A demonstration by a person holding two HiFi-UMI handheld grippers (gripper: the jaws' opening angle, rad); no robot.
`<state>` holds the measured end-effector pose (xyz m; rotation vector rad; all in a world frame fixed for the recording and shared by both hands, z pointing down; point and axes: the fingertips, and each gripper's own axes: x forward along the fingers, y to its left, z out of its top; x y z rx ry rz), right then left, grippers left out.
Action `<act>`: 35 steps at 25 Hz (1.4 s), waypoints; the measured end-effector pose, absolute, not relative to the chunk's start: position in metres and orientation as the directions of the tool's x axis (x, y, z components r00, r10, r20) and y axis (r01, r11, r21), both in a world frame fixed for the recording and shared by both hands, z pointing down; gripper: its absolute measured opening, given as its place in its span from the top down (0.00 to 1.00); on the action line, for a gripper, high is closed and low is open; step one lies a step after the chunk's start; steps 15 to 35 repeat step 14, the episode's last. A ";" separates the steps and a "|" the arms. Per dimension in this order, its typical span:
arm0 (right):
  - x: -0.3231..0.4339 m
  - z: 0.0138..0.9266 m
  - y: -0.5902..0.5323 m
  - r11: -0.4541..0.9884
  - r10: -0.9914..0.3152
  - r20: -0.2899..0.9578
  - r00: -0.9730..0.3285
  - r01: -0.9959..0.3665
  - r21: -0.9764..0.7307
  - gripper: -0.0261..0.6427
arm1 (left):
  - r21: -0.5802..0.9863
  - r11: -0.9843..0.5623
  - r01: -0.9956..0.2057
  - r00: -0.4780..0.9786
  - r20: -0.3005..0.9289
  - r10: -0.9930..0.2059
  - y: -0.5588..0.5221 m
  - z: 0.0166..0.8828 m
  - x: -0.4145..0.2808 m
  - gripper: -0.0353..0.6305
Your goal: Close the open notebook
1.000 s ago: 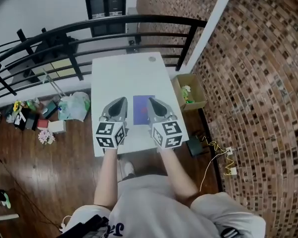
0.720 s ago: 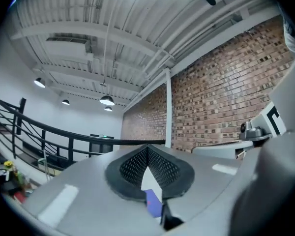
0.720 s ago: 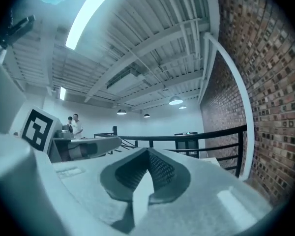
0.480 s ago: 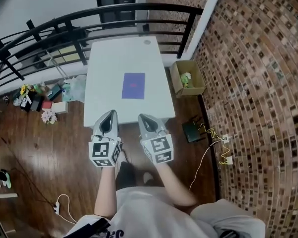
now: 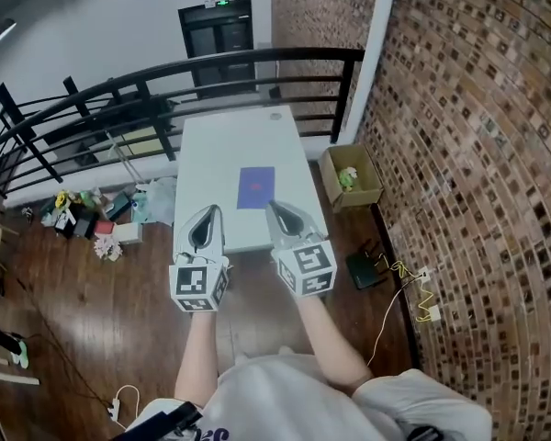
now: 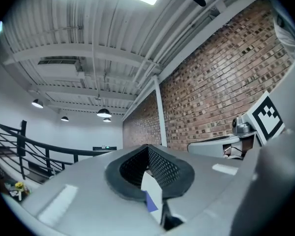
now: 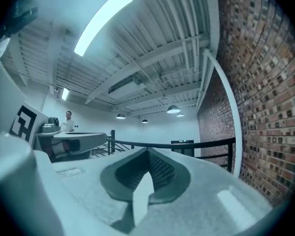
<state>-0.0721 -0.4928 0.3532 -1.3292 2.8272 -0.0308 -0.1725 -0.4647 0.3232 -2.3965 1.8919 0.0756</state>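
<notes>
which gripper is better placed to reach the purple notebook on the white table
Probably right: in the head view the right gripper shows just beside the notebook, while the left gripper sits further off to its side.

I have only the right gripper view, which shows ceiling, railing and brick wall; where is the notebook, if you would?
Observer: In the head view, the purple notebook lies flat on the white table, beyond the left gripper and the right gripper.
Operator: Thank you. Does it look open?
Observer: It shows one plain purple face and no pages, so it looks closed.
Operator: Is the left gripper holding anything?
Observer: No, its own view shows its jaws together, empty.
</notes>
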 end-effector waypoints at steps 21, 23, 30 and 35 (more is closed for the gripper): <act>-0.150 0.338 -0.470 0.681 -0.731 -0.042 -0.681 -0.732 0.014 0.98 | -0.037 -0.195 -0.980 0.199 -0.164 -0.966 -0.441 0.311 -0.244 0.92; -0.150 0.338 -0.470 0.681 -0.731 -0.042 -0.681 -0.732 0.014 0.98 | -0.037 -0.195 -0.980 0.199 -0.164 -0.966 -0.441 0.311 -0.244 0.92; -0.150 0.338 -0.470 0.681 -0.731 -0.042 -0.681 -0.732 0.014 0.98 | -0.037 -0.195 -0.980 0.199 -0.164 -0.966 -0.441 0.311 -0.244 0.92; -0.150 0.338 -0.470 0.681 -0.731 -0.042 -0.681 -0.732 0.014 0.98 | -0.037 -0.195 -0.980 0.199 -0.164 -0.966 -0.441 0.311 -0.244 0.92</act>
